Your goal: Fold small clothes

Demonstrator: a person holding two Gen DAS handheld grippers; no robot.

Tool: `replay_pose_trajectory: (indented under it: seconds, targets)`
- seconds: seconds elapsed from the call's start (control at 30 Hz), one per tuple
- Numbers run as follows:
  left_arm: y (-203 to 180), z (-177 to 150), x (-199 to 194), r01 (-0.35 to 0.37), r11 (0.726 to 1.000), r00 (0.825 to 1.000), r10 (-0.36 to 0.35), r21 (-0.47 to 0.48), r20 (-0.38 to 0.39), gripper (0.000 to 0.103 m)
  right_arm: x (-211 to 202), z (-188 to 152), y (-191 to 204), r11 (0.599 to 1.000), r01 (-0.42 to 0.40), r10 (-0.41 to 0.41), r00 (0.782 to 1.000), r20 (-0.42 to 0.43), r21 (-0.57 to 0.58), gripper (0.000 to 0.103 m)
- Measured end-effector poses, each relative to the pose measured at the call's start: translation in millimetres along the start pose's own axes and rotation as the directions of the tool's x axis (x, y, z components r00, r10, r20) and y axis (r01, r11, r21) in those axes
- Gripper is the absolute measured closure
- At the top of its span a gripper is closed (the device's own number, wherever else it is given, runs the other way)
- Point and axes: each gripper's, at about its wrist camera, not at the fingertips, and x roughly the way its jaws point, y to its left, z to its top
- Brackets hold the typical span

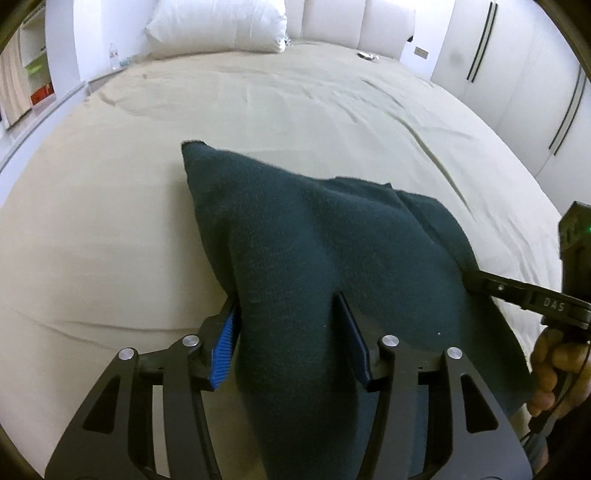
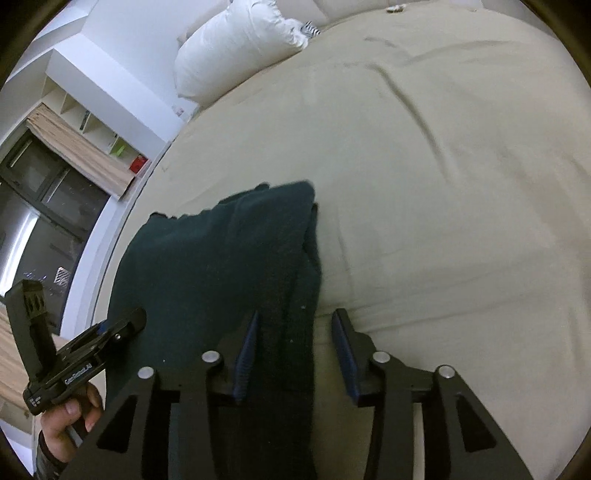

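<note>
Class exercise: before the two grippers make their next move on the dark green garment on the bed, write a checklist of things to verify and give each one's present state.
1. Dark green garment lies on the bed sheet: ok.
2. Left gripper jaws apart, cloth between them: ok.
3. Right gripper pads off the cloth: ok; the right-hand pad stands clear.
4. Fold edges aligned: not ok, far edge uneven.
5. Sheet beyond the garment bare: ok.
6. Layer count: cannot tell.

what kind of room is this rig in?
Almost certainly a bedroom: a wide bed under a beige sheet, a puffy white pillow against the padded headboard, and tall white wardrobe doors.
</note>
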Motion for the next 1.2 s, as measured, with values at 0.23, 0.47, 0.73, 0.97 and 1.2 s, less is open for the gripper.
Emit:
replay_pose_trajectory:
  seconds: [0.23, 0.47, 0.73, 0.97, 1.2]
  targets:
    - [-23, -7, -74, -0.11, 0.994, 0.983, 0.106, 0.02, 0.153, 0.044, -72, -21, 23, 0.988, 0.129, -0.113, 0.978, 0.174, -0.084, 0.042]
    - [-61, -21, -185, -0.312, 0.95, 0.853, 0.294, -0.031, 0.431, 0.001, -163, -50, 83, 0.969, 0.191, -0.102, 0.885, 0.454, -0.156, 0.005]
    - [-73, -38, -274, -0.237, 0.963, 0.814, 0.27, -0.13, 0.515, 0.0, -232, -74, 136, 0.942, 0.275, -0.092, 0.765, 0.637, -0.195, 0.0]
    - [-67, -56, -281, -0.218, 0.966, 0.884, 0.256, -0.14, 0.391, 0.0, -223, -85, 141, 0.95, 0.249, -0.118, 0.843, 0.525, -0.187, 0.0]
    - [-58, -83, -263, -0.175, 0.97, 0.929, 0.22, -0.169, 0.296, 0.0, -209, -94, 142, 0.947, 0.277, -0.173, 0.866, 0.47, -0.161, 0.0]
